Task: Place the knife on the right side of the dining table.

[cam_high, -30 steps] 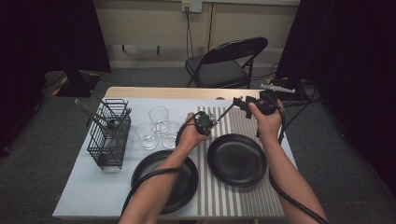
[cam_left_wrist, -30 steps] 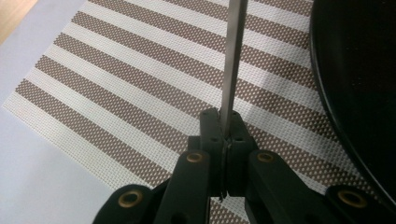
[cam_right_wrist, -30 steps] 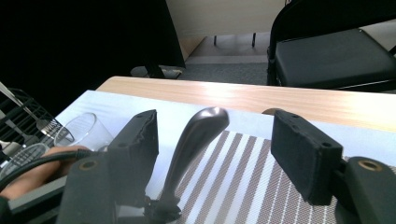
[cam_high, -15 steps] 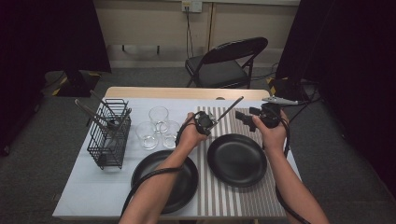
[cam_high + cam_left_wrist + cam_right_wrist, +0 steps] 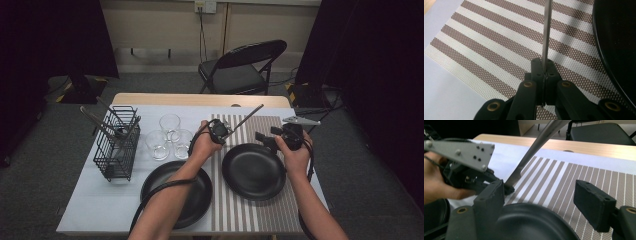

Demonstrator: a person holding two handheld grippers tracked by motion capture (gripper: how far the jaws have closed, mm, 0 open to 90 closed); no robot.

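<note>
Wire rack point(image 5: 117, 150) with what look like utensils at table left, three clear glasses point(image 5: 170, 136) beside it, folding chair point(image 5: 245, 67) behind table.

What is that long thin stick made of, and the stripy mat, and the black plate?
The long utensil looks like metal: grey, smooth, with a dull shine. The striped placemat seems to be woven plastic or fabric; a mesh weave shows in its brown and white bands. The black plate is smooth and faintly glossy, maybe ceramic or plastic; I can't tell which.
</note>
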